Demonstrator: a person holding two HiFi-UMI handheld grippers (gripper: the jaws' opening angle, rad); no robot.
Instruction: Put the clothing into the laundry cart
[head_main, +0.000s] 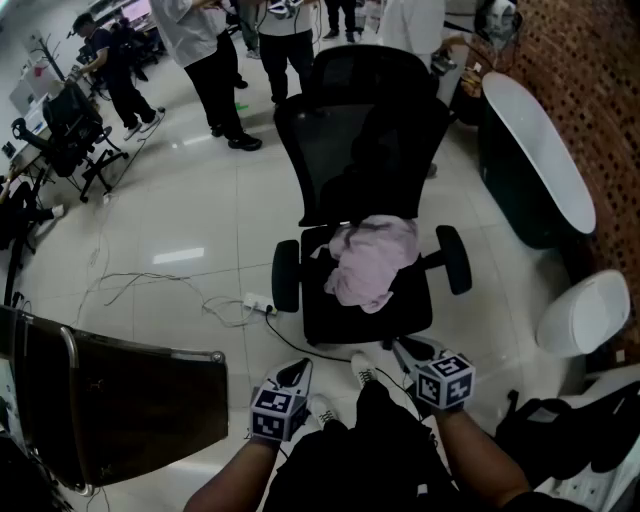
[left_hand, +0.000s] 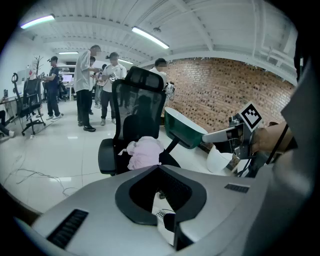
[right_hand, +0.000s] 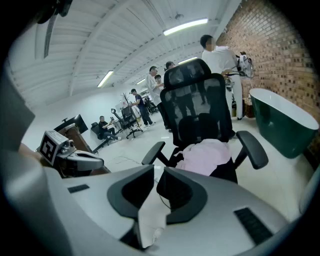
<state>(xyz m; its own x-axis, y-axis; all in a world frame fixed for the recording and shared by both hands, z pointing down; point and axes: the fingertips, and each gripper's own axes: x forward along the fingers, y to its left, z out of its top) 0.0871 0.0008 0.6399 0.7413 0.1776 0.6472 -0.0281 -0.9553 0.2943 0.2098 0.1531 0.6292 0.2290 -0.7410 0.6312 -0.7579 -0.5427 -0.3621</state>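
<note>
Both tools sit low in front of me, tilted down at the floor. The left gripper has its tips together, with nothing in them. The right gripper shows a narrow gap, also empty. Just to my left stands what I take to be the laundry cart, though I only see a dark side and a metal rail. Ahead, the pink clothing lies bunched on the seat of the black office chair, untouched. Other people stand well beyond it. I judge this to be the approach: next I must open wider, reach forward and pinch a thick fold.
</note>
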